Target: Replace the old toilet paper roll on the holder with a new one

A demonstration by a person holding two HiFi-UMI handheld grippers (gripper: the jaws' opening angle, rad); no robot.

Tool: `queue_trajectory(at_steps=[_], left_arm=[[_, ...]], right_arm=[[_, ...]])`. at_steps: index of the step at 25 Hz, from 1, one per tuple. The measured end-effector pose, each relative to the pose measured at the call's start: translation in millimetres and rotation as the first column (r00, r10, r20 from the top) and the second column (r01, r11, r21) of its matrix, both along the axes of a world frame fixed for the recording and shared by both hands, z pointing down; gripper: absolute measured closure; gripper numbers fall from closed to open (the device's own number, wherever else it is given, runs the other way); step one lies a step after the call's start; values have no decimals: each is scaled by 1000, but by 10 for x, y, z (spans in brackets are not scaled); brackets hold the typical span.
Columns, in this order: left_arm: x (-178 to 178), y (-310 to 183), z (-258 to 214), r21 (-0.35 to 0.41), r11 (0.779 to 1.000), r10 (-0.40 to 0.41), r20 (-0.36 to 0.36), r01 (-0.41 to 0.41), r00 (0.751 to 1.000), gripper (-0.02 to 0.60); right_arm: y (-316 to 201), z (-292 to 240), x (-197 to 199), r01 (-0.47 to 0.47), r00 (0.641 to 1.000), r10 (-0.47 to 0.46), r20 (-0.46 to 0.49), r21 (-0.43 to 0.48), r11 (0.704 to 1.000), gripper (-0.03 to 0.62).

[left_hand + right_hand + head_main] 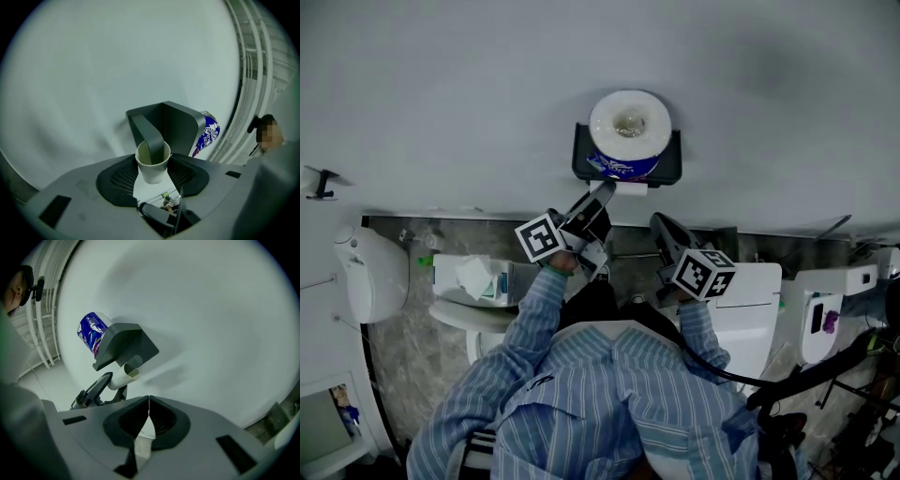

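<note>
A black wall holder (581, 161) carries a full white roll in a blue wrapper (628, 127) on its top shelf. In the left gripper view the holder's grey arm (148, 133) runs into a bare cardboard tube (152, 165). My left gripper (152, 169) is shut on that tube, one pad against each side. The right gripper view shows the same tube (123, 376) under the holder (124, 345), with the left gripper (101, 386) on its end. My right gripper (149, 401) is shut and empty, a little below and right of the holder (661, 225).
A white toilet with a tissue box on it (473, 277) stands below left. A white cistern (750, 300) is below right, and a white dispenser (370, 272) hangs at far left. The plain white wall (441, 94) surrounds the holder.
</note>
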State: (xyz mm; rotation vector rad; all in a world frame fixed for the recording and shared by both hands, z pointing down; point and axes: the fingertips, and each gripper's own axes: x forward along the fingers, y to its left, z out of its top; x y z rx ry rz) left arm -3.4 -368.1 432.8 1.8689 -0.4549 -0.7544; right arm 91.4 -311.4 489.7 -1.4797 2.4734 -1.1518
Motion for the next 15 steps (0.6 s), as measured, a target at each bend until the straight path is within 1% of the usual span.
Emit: queue_trajectory(at_steps=[3,7,13,15], left_arm=[[42,7,-3,28,1000,12,35,-13,999,390],[184,2,8,27,999,46,38,-47,998,390],[600,4,50,14,991,133,61,-134,989,391],[754,7,57,23,986,160,95,-163,983,391]], right_arm=[[4,25,32,-16,1000,16,-1,-4,1000,589],[27,47,115,-44,999,44,-1,-10,999,590],[87,47,303,-86,996,86,-1,-10,996,591],[119,43,383,-103,995,103,-2,-11,995,589]])
